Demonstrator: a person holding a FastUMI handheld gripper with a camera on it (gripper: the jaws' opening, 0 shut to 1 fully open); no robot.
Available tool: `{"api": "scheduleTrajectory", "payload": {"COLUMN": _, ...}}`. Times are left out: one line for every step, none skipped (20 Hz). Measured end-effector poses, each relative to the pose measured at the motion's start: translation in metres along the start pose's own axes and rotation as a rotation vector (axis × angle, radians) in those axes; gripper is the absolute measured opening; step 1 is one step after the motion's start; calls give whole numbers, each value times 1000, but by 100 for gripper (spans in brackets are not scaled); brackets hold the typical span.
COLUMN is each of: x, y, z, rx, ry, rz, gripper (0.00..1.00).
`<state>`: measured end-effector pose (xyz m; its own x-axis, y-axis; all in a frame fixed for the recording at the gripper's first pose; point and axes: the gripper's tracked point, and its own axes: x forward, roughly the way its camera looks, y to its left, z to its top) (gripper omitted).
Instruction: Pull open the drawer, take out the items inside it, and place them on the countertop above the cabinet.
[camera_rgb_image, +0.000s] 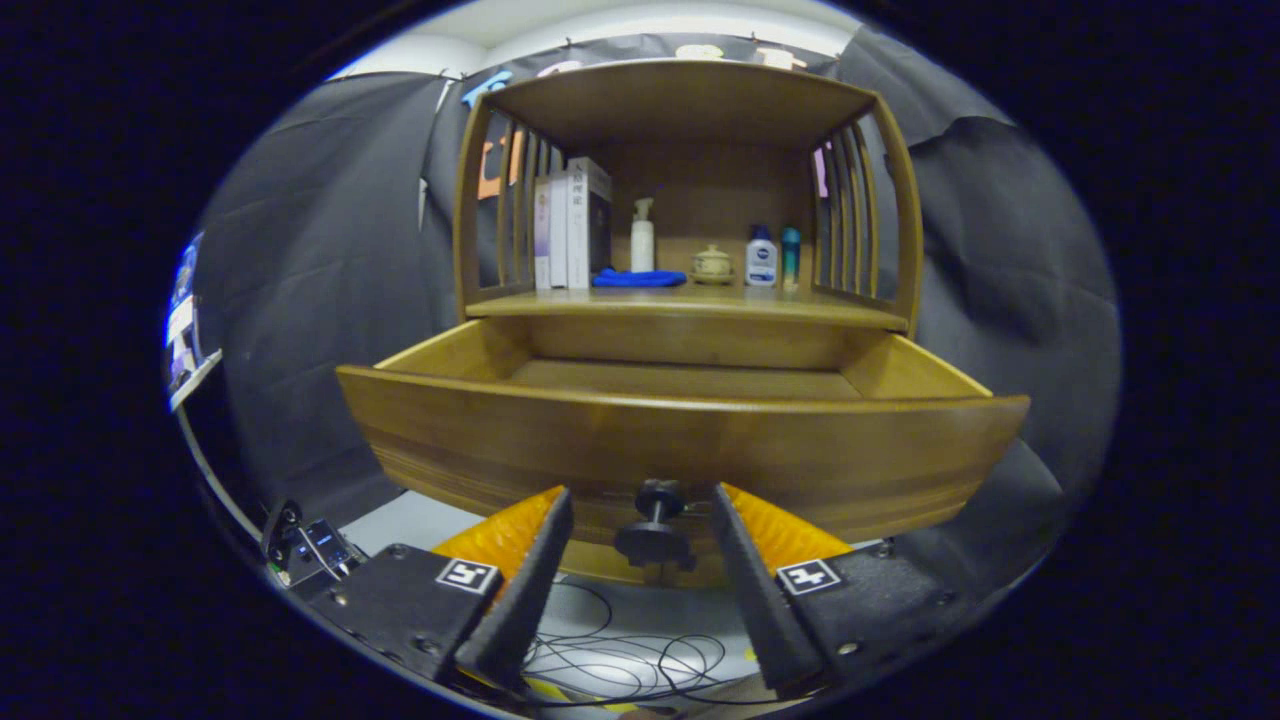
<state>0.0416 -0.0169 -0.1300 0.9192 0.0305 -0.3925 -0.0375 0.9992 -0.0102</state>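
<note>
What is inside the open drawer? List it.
The drawer is pulled out; only bare wooden floor shows at its back. Its front panel hides the near part. The gripper is open, fingers either side of the knob.

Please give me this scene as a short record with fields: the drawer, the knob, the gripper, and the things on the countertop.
drawer: pulled open; the visible part of its floor is bare
knob: on the drawer front, between the fingers, not touched
hand-held gripper: open, one finger on each side of the knob
countertop: boxes, blue cloth, pump bottle, small pot, two small bottles
</note>
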Motion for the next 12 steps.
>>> {"api": "scheduleTrajectory", "payload": {"x": -5, "y": 1, "z": 8, "rx": 0, "ry": -4, "rz": 12, "gripper": 93}}
{"api": "scheduleTrajectory", "payload": {"x": -10, "y": 5, "z": 17, "rx": 0, "ry": -10, "rz": 27, "gripper": 99}}
{"api": "scheduleTrajectory", "payload": {"x": -14, "y": 7, "z": 29, "rx": -2, "ry": -17, "rz": 38, "gripper": 100}}
{"api": "scheduleTrajectory", "payload": {"x": -16, "y": 10, "z": 38, "rx": -11, "ry": -30, "rz": 56, "gripper": 100}}
{"api": "scheduleTrajectory", "payload": {"x": -17, "y": 13, "z": 46, "rx": -29, "ry": -39, "rz": 68, "gripper": 100}}
{"api": "scheduleTrajectory", "payload": {"x": -16, "y": 13, "z": 52, "rx": -47, "ry": -41, "rz": 78, "gripper": 100}}
{"api": "scheduleTrajectory", "payload": {"x": -14, "y": 12, "z": 58, "rx": -61, "ry": -42, "rz": 80, "gripper": 100}}
{"api": "scheduleTrajectory", "payload": {"x": -11, "y": 13, "z": 66, "rx": -67, "ry": -43, "rz": 89, "gripper": 100}}
{"api": "scheduleTrajectory", "payload": {"x": -8, "y": 14, "z": 73, "rx": -61, "ry": -43, "rz": 101, "gripper": 100}}
{"api": "scheduleTrajectory", "payload": {"x": -1, "y": 15, "z": 80, "rx": -51, "ry": -30, "rz": 113, "gripper": 100}}
{"api": "scheduleTrajectory", "payload": {"x": 6, "y": 13, "z": 84, "rx": -50, "ry": -9, "rz": 119, "gripper": 100}}
{"api": "scheduleTrajectory", "payload": {"x": 15, "y": 12, "z": 89, "rx": -56, "ry": 21, "rz": 128, "gripper": 100}}
